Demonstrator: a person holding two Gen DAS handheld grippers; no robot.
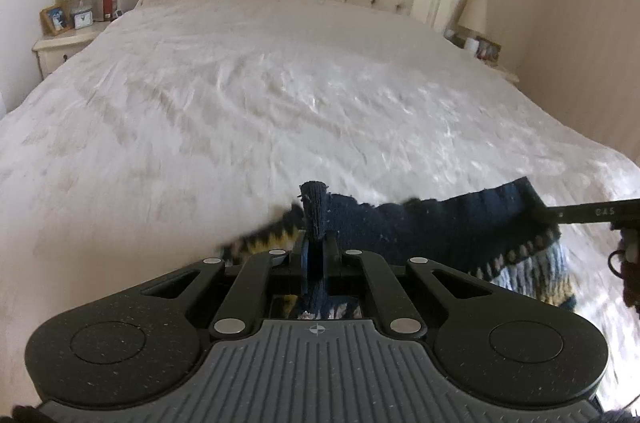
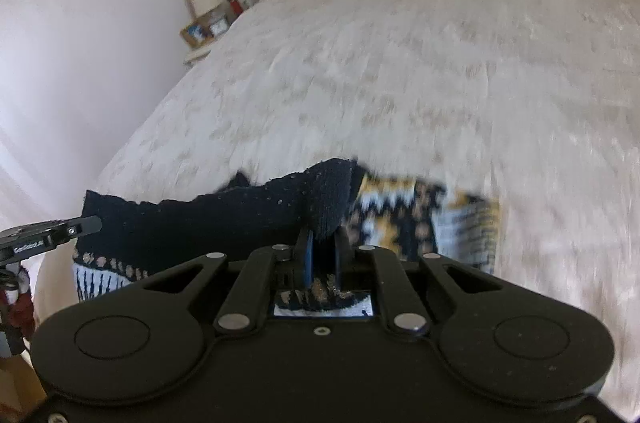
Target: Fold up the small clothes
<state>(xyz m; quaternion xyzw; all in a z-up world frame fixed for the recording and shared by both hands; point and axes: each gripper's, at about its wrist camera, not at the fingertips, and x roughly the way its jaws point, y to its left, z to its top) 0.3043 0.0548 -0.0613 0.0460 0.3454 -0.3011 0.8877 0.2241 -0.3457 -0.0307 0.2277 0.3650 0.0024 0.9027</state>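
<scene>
Left gripper point(image 1: 316, 243) clamped on sweater point(image 1: 440, 227) edge; my right gripper point(image 2: 322, 247) clamped on same sweater, above bed point(image 1: 240, 95). "CAS" lettering readable on right gripper's finger.

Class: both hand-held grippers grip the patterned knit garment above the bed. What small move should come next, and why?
Probably carry the knit garment forward and lay it flat on the bedspread: the left hand-held gripper and right hand-held gripper each pinch its dark edge, so it hangs stretched between them.
</scene>
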